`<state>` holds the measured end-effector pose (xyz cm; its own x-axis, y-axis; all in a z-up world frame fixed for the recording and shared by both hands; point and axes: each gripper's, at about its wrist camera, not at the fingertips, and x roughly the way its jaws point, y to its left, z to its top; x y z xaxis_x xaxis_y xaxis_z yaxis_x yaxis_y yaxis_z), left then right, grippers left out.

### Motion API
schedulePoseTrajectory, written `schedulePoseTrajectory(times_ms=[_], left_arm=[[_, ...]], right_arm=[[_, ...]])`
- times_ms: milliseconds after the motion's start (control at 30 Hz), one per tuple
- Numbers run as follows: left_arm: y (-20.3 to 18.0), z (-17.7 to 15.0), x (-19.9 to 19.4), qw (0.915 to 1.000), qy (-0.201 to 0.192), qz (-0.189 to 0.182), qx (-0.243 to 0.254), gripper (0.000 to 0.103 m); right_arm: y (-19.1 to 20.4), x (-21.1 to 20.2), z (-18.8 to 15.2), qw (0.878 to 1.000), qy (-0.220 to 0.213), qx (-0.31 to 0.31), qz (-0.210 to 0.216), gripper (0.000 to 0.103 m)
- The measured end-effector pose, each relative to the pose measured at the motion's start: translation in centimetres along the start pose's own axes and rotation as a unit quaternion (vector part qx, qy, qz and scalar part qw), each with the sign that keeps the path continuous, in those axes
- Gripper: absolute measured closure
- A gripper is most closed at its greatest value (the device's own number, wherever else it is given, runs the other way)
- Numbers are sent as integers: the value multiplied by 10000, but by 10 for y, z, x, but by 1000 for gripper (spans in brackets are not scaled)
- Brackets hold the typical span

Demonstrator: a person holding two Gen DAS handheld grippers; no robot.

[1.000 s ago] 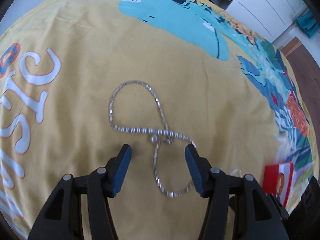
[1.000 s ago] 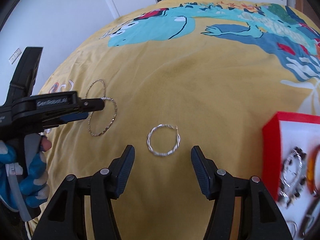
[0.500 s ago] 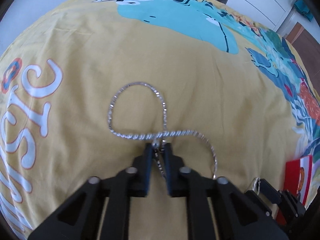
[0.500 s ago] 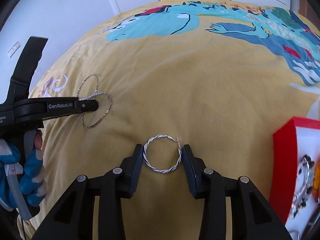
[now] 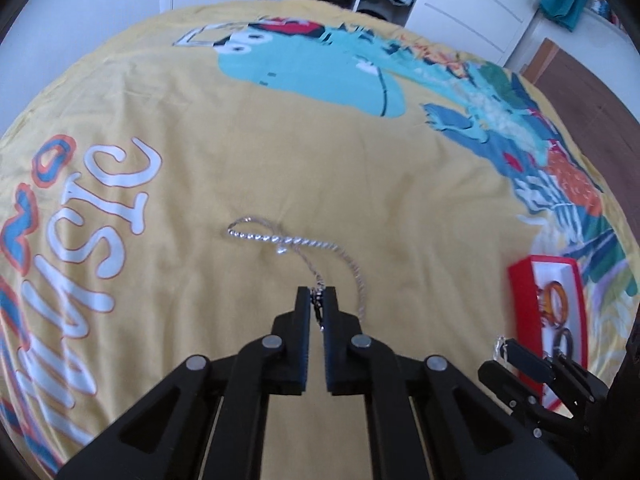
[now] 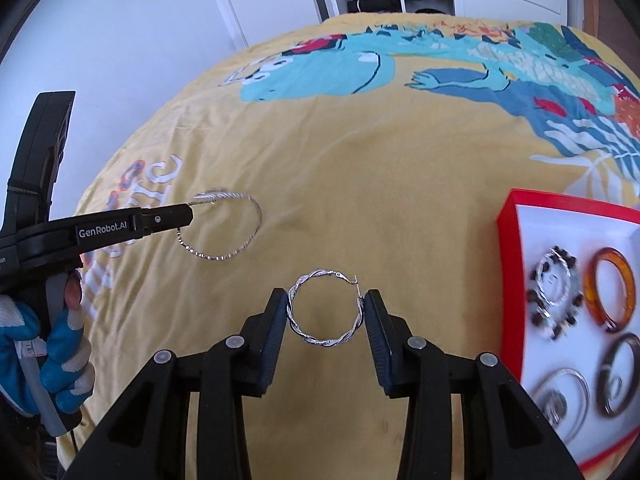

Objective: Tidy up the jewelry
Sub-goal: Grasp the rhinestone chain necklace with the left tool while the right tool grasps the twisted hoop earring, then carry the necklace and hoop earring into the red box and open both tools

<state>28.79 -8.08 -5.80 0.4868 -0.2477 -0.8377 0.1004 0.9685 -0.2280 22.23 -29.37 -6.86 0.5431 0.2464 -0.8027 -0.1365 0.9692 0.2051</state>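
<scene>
My left gripper point(image 5: 318, 300) is shut on a thin silver chain necklace point(image 5: 280, 240) and lifts its near end off the yellow bedspread point(image 5: 240, 152). From the right wrist view the left gripper point(image 6: 184, 216) holds the necklace point(image 6: 224, 256) at the left, its loop hanging down. My right gripper point(image 6: 325, 312) is shut on a twisted silver hoop earring point(image 6: 320, 338), held flat between the pads above the bedspread. The red jewelry box point(image 6: 508, 216) with a white lining lies to the right.
The red box point(image 5: 520, 280) holds several bracelets and rings, among them an amber bangle point(image 6: 610, 288) and a dark bangle point(image 6: 616, 376). The bedspread has a cartoon print. White wardrobes point(image 5: 472, 4) and a door stand beyond the bed.
Both grippers closed, the left on the necklace, the right on the hoop earring. Both then rose off the bedspread with their pieces; the necklace's loop now trails from the left gripper.
</scene>
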Motion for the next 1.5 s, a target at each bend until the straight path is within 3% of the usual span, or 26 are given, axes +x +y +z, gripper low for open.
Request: schedulePoseTrajectory(times_ms=[567,800,1033,1267,1500], left_arm=[[-59,-12,-100,9949,-619,-557,572,98],[-108,-6,-130,9884,-842,-929,862,98],[-182,4,-157,9740,-1030,-1531,1312,98],[-258,15,-146,9600,-945,-1983,1735,98],[-319,20,-86,9551,-543,-2134,1982,98]], right_arm=[[-15,-96,-23,9976,-631,177,-229,64],[-43,-125,-31,9951,-813,353,-437,64],[-89,-147,-32,9914,-924,518,-765,64],[-133,-145,-35,9891,-855,667,-994,64],[-178,-123,-50,9882,-594,904,-1084,64]])
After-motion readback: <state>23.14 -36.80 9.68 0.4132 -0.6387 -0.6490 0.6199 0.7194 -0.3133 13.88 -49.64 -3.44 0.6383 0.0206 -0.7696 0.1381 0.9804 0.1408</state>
